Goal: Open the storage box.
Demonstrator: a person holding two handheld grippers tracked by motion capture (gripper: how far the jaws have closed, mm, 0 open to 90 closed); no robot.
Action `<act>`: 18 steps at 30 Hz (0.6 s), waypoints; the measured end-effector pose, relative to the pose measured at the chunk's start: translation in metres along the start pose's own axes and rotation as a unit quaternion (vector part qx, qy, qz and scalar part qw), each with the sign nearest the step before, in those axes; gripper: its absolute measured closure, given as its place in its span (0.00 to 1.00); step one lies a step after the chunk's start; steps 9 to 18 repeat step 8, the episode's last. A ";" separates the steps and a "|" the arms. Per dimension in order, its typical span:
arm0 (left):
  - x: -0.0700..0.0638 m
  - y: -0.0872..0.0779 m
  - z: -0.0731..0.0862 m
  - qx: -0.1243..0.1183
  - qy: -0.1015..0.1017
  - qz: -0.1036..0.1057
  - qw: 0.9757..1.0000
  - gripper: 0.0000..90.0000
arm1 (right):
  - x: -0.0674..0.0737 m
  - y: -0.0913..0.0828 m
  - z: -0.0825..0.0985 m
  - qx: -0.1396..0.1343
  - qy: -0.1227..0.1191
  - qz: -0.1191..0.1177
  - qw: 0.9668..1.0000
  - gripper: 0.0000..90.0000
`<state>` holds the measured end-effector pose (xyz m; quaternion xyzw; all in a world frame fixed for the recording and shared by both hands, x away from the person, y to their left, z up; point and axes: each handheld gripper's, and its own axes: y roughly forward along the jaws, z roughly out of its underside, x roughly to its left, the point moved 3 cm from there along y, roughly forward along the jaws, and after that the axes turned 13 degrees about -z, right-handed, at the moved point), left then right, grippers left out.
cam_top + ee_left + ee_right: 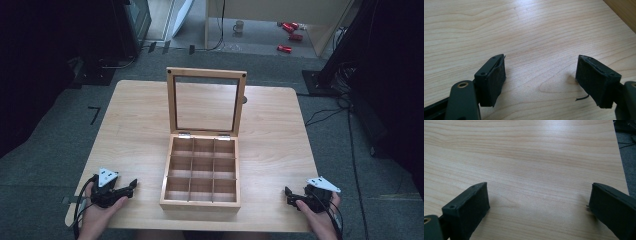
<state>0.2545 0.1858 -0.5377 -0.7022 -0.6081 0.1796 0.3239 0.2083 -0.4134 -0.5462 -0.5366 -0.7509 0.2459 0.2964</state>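
The left gripper point(131, 186) rests low at the near left corner of the counter point(135, 120), held in a hand point(97, 212) that comes in from the near edge, and points toward the wooden box point(201, 172). Its fingers point(495, 77) stand wide with bare wood between them. The right gripper point(289, 194) rests at the near right corner and points inward at the box, fingers point(471, 207) wide and holding nothing. The box sits between them at the near middle, lid point(206, 100) raised upright
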 end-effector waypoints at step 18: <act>0.000 0.000 0.000 0.001 0.003 -0.002 1.000 0.27 | 0.000 0.000 0.000 -0.002 0.001 0.001 1.000 0.02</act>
